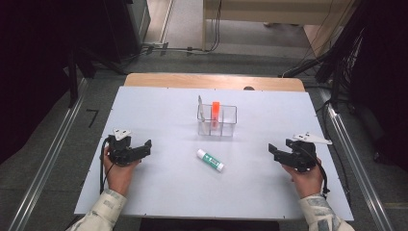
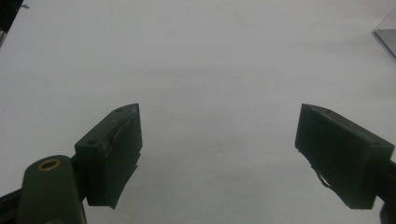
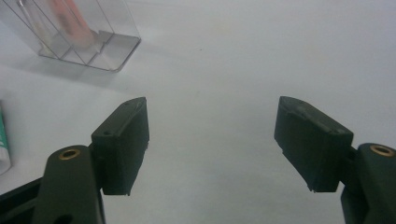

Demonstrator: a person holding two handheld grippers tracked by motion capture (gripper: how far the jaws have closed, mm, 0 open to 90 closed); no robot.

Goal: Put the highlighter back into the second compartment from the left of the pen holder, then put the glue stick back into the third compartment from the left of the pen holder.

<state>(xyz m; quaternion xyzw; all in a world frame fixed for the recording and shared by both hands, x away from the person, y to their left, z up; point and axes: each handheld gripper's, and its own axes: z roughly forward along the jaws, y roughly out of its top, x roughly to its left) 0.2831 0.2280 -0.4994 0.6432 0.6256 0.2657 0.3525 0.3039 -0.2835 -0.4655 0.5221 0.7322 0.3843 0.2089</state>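
A clear plastic organizer with several compartments stands at the middle of the white table; an orange marker and a grey tool stand upright in it. A white and green glue stick lies on the table just in front of it. My left gripper rests at the table's left, open and empty, its jaws wide apart in the left gripper view. My right gripper rests at the right, open and empty. The organizer and the glue stick's end lie to its left.
The white table top sits on a wooden table whose far edge shows. Metal rails run along both sides on the floor. Cables and dark equipment stand beyond the table.
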